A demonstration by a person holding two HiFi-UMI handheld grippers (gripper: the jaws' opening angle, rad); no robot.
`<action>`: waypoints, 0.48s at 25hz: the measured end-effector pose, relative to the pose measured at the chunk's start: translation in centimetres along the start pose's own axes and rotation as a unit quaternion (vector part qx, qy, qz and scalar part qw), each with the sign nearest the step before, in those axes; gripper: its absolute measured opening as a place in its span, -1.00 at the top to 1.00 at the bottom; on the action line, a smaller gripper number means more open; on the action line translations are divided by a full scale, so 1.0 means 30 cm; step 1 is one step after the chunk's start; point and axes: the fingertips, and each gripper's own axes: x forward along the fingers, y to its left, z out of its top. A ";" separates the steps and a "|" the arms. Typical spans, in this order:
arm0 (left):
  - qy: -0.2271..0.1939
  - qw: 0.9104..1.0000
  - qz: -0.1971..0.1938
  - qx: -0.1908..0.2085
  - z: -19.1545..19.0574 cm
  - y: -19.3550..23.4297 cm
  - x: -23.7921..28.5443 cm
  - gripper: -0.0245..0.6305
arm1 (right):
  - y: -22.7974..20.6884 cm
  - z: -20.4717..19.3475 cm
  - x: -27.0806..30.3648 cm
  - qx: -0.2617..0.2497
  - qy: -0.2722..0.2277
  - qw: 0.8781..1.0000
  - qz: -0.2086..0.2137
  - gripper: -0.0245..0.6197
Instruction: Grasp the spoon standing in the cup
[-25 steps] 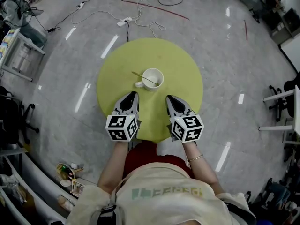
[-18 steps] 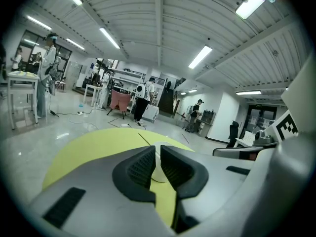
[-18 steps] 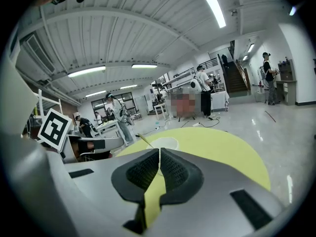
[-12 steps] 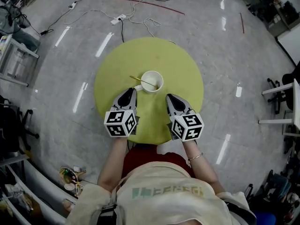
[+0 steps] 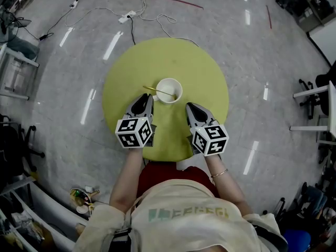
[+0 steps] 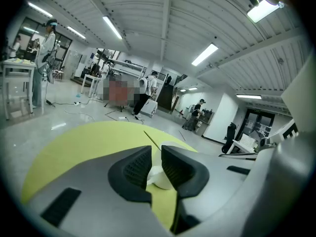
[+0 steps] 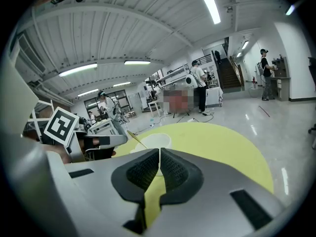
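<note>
A white cup (image 5: pixel 169 90) stands near the middle of the round yellow-green table (image 5: pixel 199 67). A thin gold spoon (image 5: pixel 154 90) stands in it, its handle leaning out to the left over the rim. My left gripper (image 5: pixel 146 97) sits just short of the cup's near-left side, below the handle. Its jaws are a narrow gap apart with nothing in them. In the left gripper view (image 6: pixel 156 149) the cup (image 6: pixel 159 177) shows through that gap and the spoon (image 6: pixel 152 139) rises above it. My right gripper (image 5: pixel 189 107) rests to the cup's near right, shut and empty. The right gripper view (image 7: pixel 159 152) shows the cup (image 7: pixel 150 142) ahead to the left.
Grey shiny floor surrounds the table, with cables and power strips (image 5: pixel 126 18) beyond its far side. Desks and chairs (image 5: pixel 315 104) stand at the room's edges. People (image 6: pixel 47 58) stand far off in the gripper views.
My left gripper has crept forward toward the cup's left side. The right gripper has stayed about where it was. The head camera has shifted slightly.
</note>
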 end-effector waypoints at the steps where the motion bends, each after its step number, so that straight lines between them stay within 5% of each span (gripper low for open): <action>1: 0.002 1.000 -0.003 -0.003 -0.002 0.002 0.007 0.76 | -0.003 -0.004 0.002 0.002 0.001 1.000 -0.002 0.80; 12: 0.021 0.999 -0.024 -0.025 -0.014 -0.005 0.097 0.63 | -0.052 -0.029 0.008 0.016 0.011 1.000 -0.020 0.80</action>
